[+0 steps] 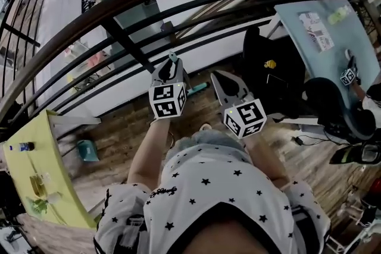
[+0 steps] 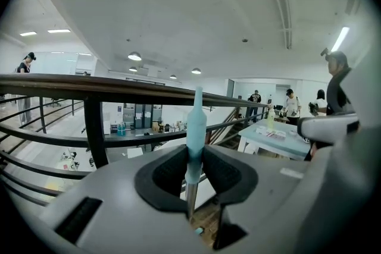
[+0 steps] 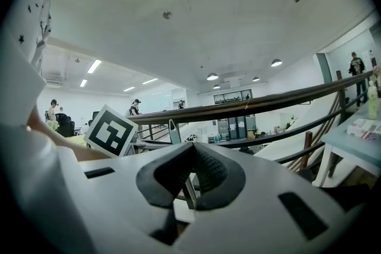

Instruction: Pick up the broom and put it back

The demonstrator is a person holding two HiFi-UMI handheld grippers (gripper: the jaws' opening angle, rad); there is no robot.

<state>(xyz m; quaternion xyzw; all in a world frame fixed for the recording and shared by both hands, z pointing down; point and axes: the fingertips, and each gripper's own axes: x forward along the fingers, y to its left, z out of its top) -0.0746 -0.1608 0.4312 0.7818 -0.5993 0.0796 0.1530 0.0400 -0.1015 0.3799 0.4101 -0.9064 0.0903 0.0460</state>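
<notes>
Left gripper (image 1: 172, 68) pinches the broom (image 2: 196, 122), handle upright toward 12 o'clock; right gripper (image 3: 191, 154), at 3 o'clock, seems closed, empty.

Open-plan lab or office mezzanine, dark railing (image 2: 71, 81), work table (image 1: 345, 38), ceiling lamps (image 2: 134, 56), wood floor (image 1: 125, 128)
</notes>
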